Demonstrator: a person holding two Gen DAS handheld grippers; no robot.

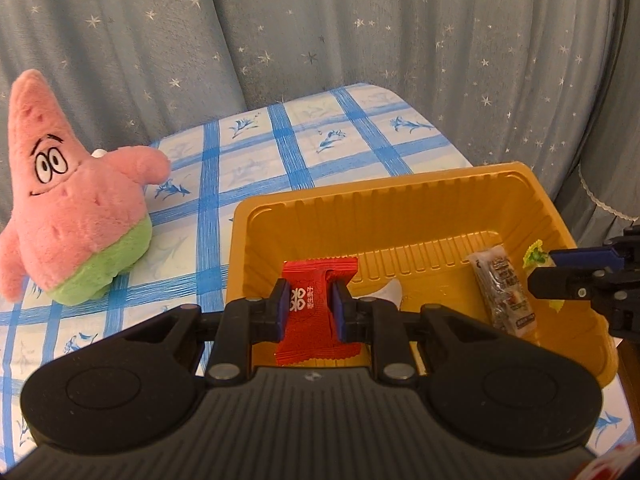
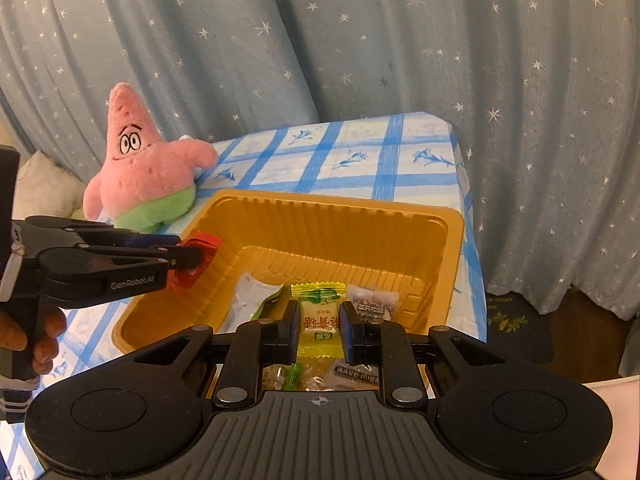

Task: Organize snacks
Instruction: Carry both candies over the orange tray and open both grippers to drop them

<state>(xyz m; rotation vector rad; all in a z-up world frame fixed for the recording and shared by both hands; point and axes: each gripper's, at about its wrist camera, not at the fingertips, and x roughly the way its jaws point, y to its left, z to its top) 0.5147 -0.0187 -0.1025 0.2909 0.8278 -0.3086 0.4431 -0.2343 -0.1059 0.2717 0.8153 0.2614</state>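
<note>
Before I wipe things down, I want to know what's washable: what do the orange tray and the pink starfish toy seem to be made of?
Orange tray: apparently thin moulded plastic, glossy; ribbed walls and shiny highlights suggest it. Pink starfish toy: plush fabric, matte and fuzzy, with stitched eyes; the stuffing cannot be seen.

A pink star-shaped plush toy with green shorts [image 1: 76,216] stands at the left on a white tablecloth with blue checks [image 1: 304,148]. Behind, far, hangs a grey-blue curtain [image 1: 400,40] (small white stars on it).
</note>
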